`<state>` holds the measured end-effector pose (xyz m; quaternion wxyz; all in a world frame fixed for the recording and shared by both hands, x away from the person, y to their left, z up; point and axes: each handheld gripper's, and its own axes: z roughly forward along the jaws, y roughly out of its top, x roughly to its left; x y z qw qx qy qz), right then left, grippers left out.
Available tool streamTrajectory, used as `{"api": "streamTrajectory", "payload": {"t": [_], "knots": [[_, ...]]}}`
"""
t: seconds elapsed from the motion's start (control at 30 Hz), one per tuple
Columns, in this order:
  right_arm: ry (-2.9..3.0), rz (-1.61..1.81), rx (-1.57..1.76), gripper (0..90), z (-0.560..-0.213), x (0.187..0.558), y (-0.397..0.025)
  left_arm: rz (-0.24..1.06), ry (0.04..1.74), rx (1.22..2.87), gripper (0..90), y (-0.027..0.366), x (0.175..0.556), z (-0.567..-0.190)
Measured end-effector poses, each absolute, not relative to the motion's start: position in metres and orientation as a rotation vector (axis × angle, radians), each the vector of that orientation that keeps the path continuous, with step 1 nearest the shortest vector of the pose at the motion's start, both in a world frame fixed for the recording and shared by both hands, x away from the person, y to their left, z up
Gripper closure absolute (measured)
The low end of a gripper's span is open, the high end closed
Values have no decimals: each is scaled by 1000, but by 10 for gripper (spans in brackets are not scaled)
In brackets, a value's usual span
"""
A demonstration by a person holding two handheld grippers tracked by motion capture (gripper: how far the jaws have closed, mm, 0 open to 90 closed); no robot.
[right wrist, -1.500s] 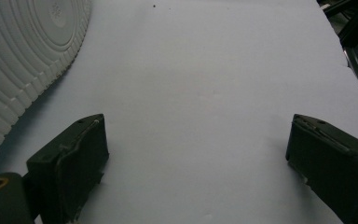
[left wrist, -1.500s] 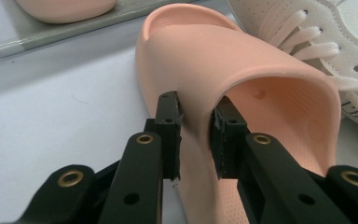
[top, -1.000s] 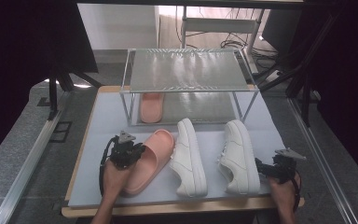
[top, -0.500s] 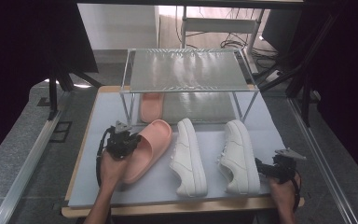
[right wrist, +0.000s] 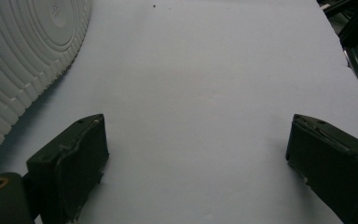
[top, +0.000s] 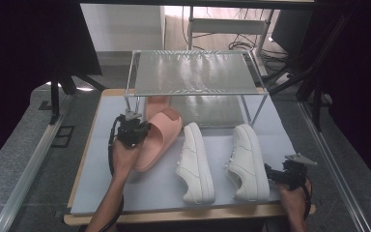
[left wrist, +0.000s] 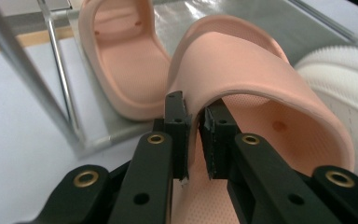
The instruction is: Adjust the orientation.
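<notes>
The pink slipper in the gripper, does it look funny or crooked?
Yes. The left gripper pinches the pink slipper's strap edge, and the slipper sits slanted, toe toward the wire rack. Its mate lies flat under that rack. The two white sneakers rest neatly beside it.

Pink slide (top: 157,137), clamped at its strap edge by the left gripper (top: 134,131): carried from the near left of the table (top: 92,183) to farther back, its toe now at the near edge of the wire rack (top: 193,72), just beside the second pink slide (top: 153,102) lying under that rack. Left gripper and forearm: advanced away from the person, toward the rack's left leg.
</notes>
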<state>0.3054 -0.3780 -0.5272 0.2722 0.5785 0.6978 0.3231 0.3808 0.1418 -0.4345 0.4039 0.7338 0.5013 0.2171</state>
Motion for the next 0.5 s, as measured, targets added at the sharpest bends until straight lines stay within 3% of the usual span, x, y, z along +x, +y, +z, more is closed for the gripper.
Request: {"api": "streamTrajectory", "payload": {"t": [0.5], "knots": [[1878,870,1558,57,-527,305,-378,593,1271,1843,811,111,423,-439]]}}
